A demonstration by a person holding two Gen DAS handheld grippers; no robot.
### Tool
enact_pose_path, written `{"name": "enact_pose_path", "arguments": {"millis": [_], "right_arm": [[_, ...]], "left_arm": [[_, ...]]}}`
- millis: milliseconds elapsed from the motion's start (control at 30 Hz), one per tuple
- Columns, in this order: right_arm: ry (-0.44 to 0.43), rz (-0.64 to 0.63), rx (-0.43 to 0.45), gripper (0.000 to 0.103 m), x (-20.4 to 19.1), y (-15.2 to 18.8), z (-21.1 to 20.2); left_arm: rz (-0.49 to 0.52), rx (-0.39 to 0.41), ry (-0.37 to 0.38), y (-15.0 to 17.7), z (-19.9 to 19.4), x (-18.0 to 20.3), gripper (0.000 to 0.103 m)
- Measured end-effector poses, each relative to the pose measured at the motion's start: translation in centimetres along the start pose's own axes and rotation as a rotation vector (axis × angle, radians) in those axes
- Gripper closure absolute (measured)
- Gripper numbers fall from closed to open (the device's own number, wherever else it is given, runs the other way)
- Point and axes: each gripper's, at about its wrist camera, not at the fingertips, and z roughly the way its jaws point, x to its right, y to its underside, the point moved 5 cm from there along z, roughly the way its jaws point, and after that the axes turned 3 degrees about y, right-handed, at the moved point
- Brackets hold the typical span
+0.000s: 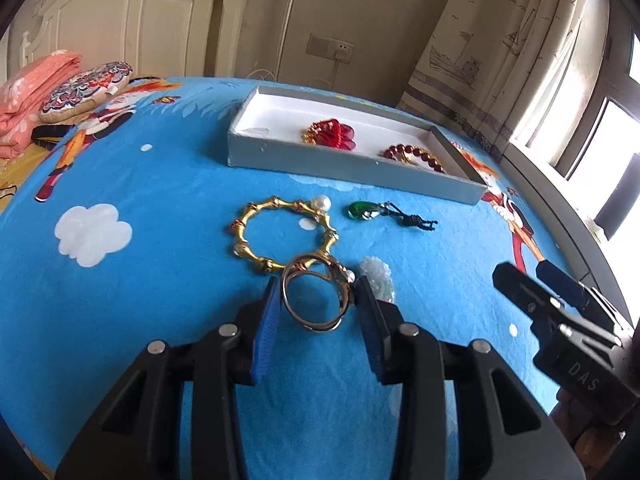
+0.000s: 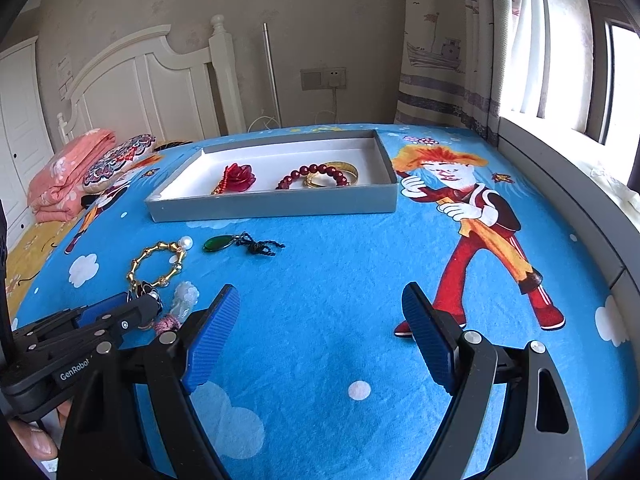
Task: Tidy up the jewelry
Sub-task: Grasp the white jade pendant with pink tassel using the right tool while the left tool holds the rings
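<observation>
Left wrist view is blurred around the ring [image 1: 316, 298], so whether both pads press it cannot be told for certain, though the ring sits squarely between them. A pale jade piece [image 1: 378, 278] is half hidden behind the right finger of the left gripper [image 1: 316, 300]; in the right wrist view it is seen beside that gripper's tip, with a pink tassel [image 2: 166, 325] partly covered. Just ahead of the left gripper a gold bangle [image 1: 286, 232] with a pearl is laid on the blue sheet [image 1: 160, 208], its near edge overlapped by the ring. Farther ahead and to the right a green pendant [image 1: 364, 210] on a dark cord is seen. Beyond these a grey box [image 1: 344, 162] is set, holding a red flower brooch [image 1: 332, 132], a red bead bracelet [image 1: 414, 156] and a gold bracelet [image 2: 334, 174]. The left gripper is narrowed around the ring. The right gripper [image 2: 320, 336] is spread wide, holding nothing, over bare sheet.
</observation>
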Motion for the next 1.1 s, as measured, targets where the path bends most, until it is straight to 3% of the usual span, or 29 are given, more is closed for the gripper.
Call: {"name": "enact_pose_path", "arguments": {"millis": [267,433,833,967,1100], "right_arm": [[-0.087,-0.067,-0.058,0.025,-3.9,0.7,0.5],[-0.129,-0.080,-0.104,0.032,-6.3,0.7,1.5],[-0.120,-0.132,-0.178,0.060,-10.0,1.0,4.2],[-0.110,-0.140,-0.175,0.082,-9.9,0.8,4.3],[-0.125,-0.129,-0.171,0.083,-9.3,0.9,4.1]], "left_arm": [[-0.044,0.075,-0.045,-0.9,-2.1,-2.0,0.066],[-0.069,0.093,-0.049,-1.0,-2.7,-3.0,0.066],[-0.096,0.109,-0.038,-0.9,-2.9,-4.3,0.066],[-0.100,0.111,-0.036,-1.0,-3.0,-4.4,0.066],[-0.087,0.114,-0.031,-1.2,-3.0,-4.0,0.066]]}}
